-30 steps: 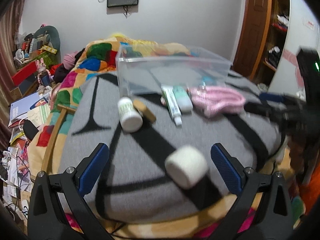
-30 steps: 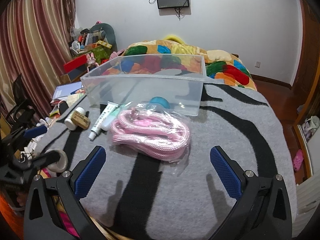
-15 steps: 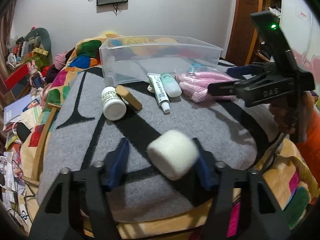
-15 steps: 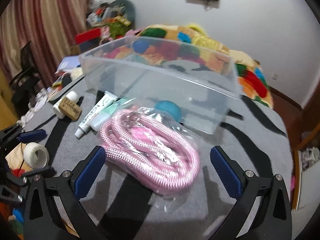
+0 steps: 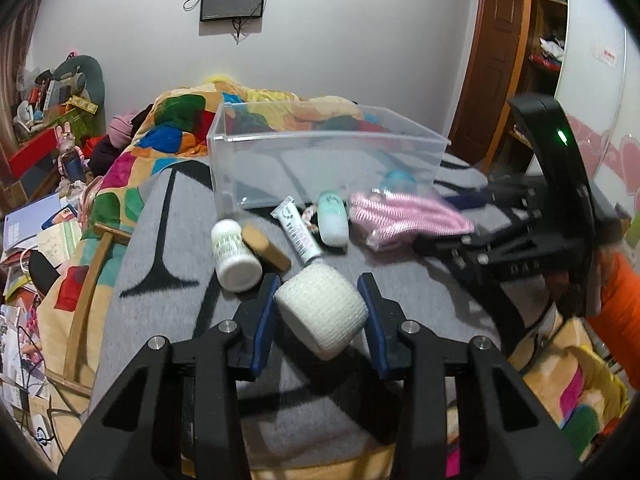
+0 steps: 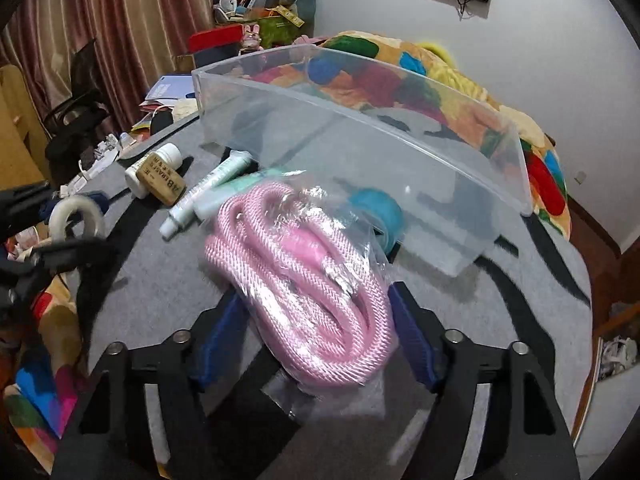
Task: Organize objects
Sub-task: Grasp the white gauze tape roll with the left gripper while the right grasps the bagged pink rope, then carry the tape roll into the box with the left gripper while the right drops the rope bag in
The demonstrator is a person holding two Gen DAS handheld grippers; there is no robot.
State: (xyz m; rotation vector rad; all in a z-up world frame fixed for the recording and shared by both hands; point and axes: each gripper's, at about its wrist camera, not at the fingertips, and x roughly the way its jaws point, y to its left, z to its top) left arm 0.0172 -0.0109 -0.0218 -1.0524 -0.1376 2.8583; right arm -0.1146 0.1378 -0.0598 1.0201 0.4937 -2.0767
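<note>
My left gripper (image 5: 320, 312) is shut on a white bandage roll (image 5: 322, 314) and holds it just above the grey blanket. My right gripper (image 6: 316, 320) is shut on a bagged pink rope (image 6: 304, 272), which also shows in the left wrist view (image 5: 404, 220). A clear plastic bin (image 5: 328, 156) stands behind the loose items; it also shows in the right wrist view (image 6: 360, 128). On the blanket lie a white bottle (image 5: 234, 254), a tan eraser (image 5: 266, 246), a white tube (image 5: 296, 232), a mint bottle (image 5: 332, 224) and a blue ball (image 6: 376, 210).
The grey striped blanket (image 5: 168, 304) covers the bed, with a colourful quilt (image 5: 180, 120) behind the bin. Clutter of books and boxes (image 5: 36, 216) lies on the floor at left. A wooden door and shelves (image 5: 516, 60) stand at right.
My left gripper has closed on the bandage roll and lifted it forward. My right gripper has moved onto the pink rope bag and closed on it.
</note>
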